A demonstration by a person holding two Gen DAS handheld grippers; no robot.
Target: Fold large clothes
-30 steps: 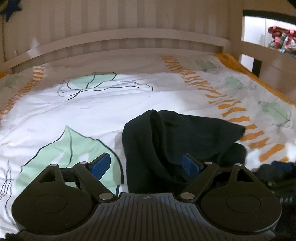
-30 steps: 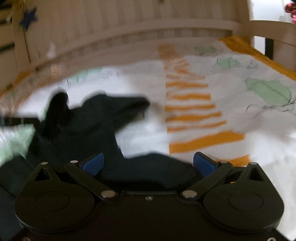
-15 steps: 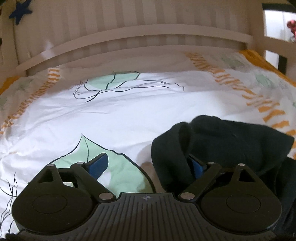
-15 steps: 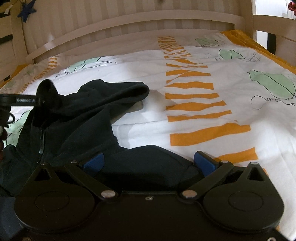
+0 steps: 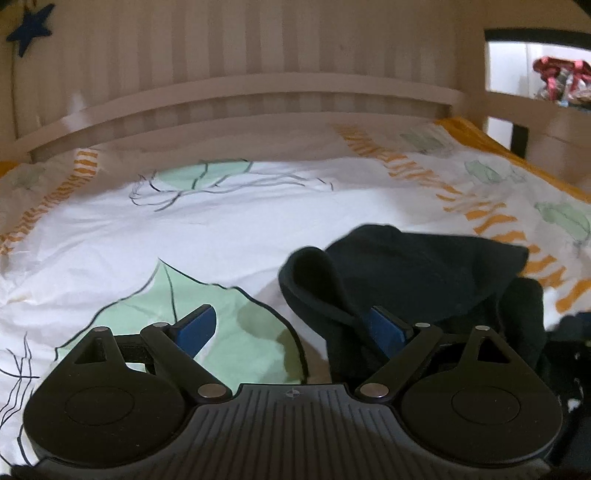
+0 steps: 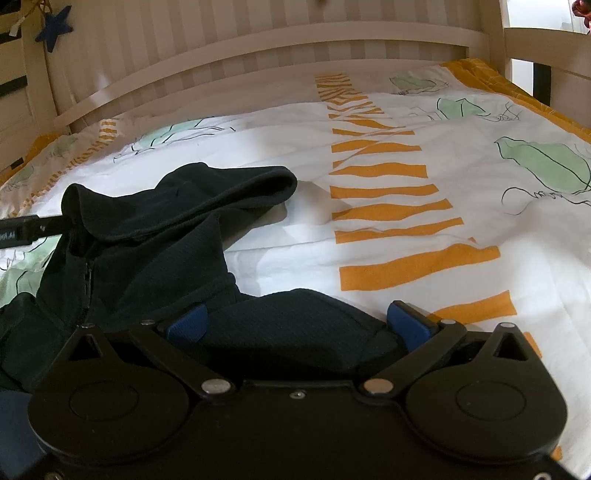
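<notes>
A dark navy hooded zip garment (image 5: 424,273) lies crumpled on the bed; in the right wrist view (image 6: 177,236) its hood points right and its zipper runs down the left. My left gripper (image 5: 291,328) is open, with the hood's rim draped over its right finger (image 5: 384,328); its left finger is over bare sheet. My right gripper (image 6: 299,321) is open, its fingers either side of a fold of the garment (image 6: 295,321). The left gripper's finger (image 6: 26,229) shows at the left edge of the right wrist view, against the hood.
The bed has a white duvet (image 6: 369,122) with green leaves and orange stripes. A slatted wooden headboard (image 5: 258,88) stands behind, a bed rail (image 6: 546,40) on the right. A blue star (image 6: 55,26) hangs at upper left.
The left wrist view has swung slightly, so the garment sits a bit further left and closer. The right gripper has stayed put over the fold.
</notes>
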